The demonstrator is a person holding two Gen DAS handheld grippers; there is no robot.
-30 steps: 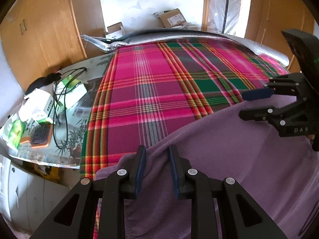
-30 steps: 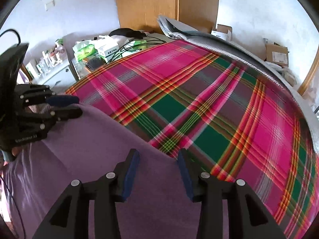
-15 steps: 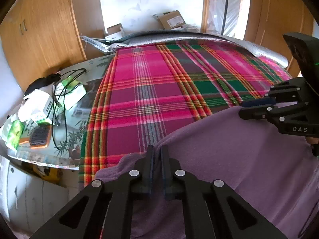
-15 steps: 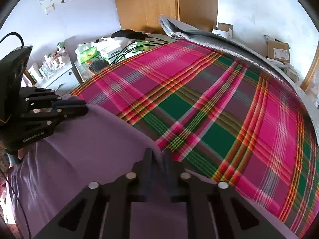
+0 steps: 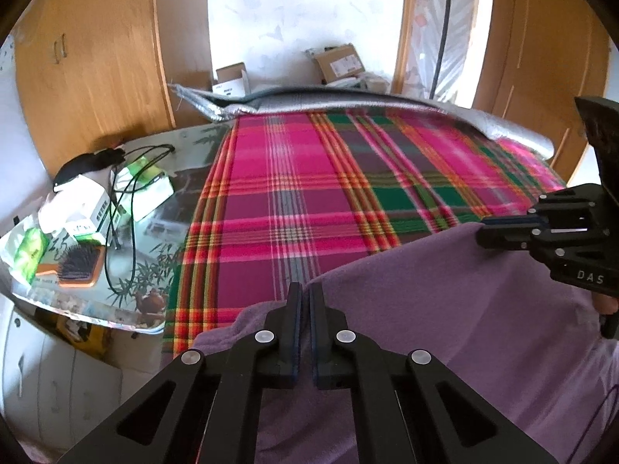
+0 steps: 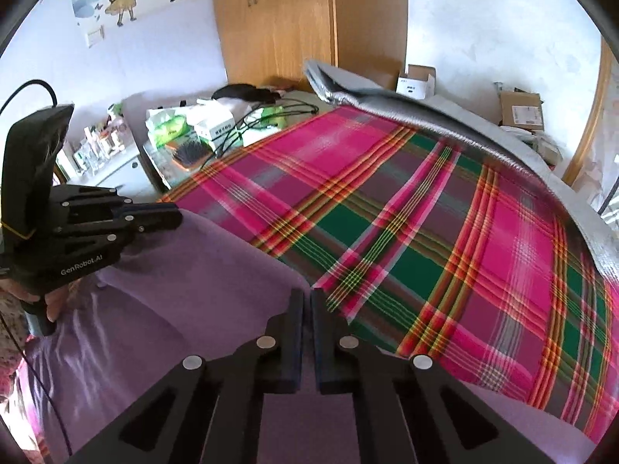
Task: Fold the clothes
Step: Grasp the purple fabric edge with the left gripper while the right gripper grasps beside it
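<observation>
Garment (image 5: 445,309): purple, soft knit, lying over the near part of a plaid sheet (image 5: 309,193) on a bed; its far edge is raised in a taut line between the two grippers.

Left gripper (image 5: 304,297): jaws all but together, pinching the garment's far edge at the left end. They have just been closing, with the cloth between them; a second ago they stood apart astride that edge.

Right gripper (image 6: 306,295): likewise pinched tight on the same edge at the right end. Its jaws have just been closing on the cloth; a second ago they were wide.

Change since the earlier frames: both grips made, and the edge at the right gripper now sits a little higher off the sheet than before. The left end looks much as it was.

Judgement: the grasp step is finished; the edge is ready to be carried across for a fold. Thin fabric may slip if the two ends are pulled unevenly.

Surroundings: side table (image 5: 185,143) left of the bed with a hairbrush (image 5: 79,265), boxes (image 5: 93,212) and cables; wardrobe (image 6: 274,19) behind.
</observation>
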